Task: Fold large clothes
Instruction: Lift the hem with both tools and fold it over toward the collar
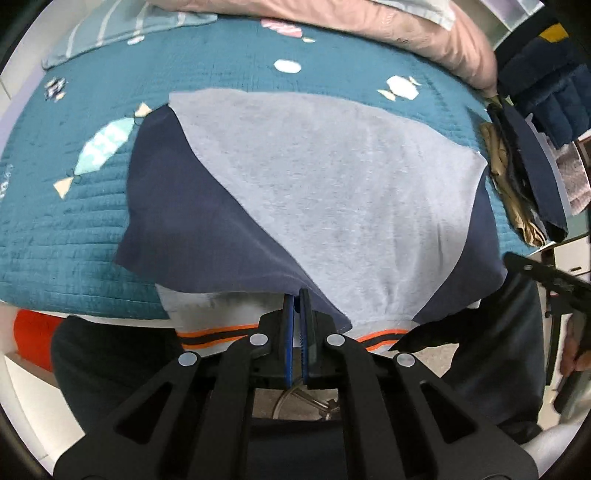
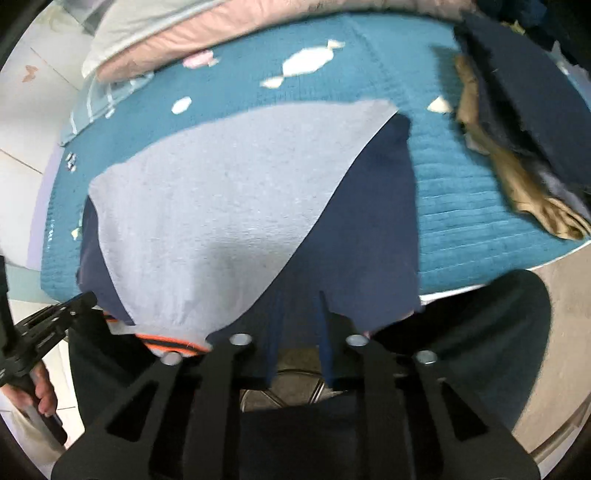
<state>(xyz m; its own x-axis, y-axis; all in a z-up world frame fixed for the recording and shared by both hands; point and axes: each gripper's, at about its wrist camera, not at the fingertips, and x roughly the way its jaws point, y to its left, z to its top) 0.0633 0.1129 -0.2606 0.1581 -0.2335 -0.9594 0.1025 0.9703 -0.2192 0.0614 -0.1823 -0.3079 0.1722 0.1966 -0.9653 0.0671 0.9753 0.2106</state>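
A large grey shirt with navy sleeves and an orange-striped band lies spread on the teal quilt, its near edge hanging off the bed. My left gripper is shut, its blue pads pinching the near edge where navy meets grey. In the right wrist view the same shirt fills the middle. Its navy sleeve drapes over my right gripper, which is shut on that cloth; the fingertips are hidden under it. Each gripper also shows at the other view's edge.
The teal quilt with candy shapes covers the bed. Pink bedding lies along its far side. A pile of folded navy and tan clothes sits at the right edge. A person's dark trousers stand against the bed.
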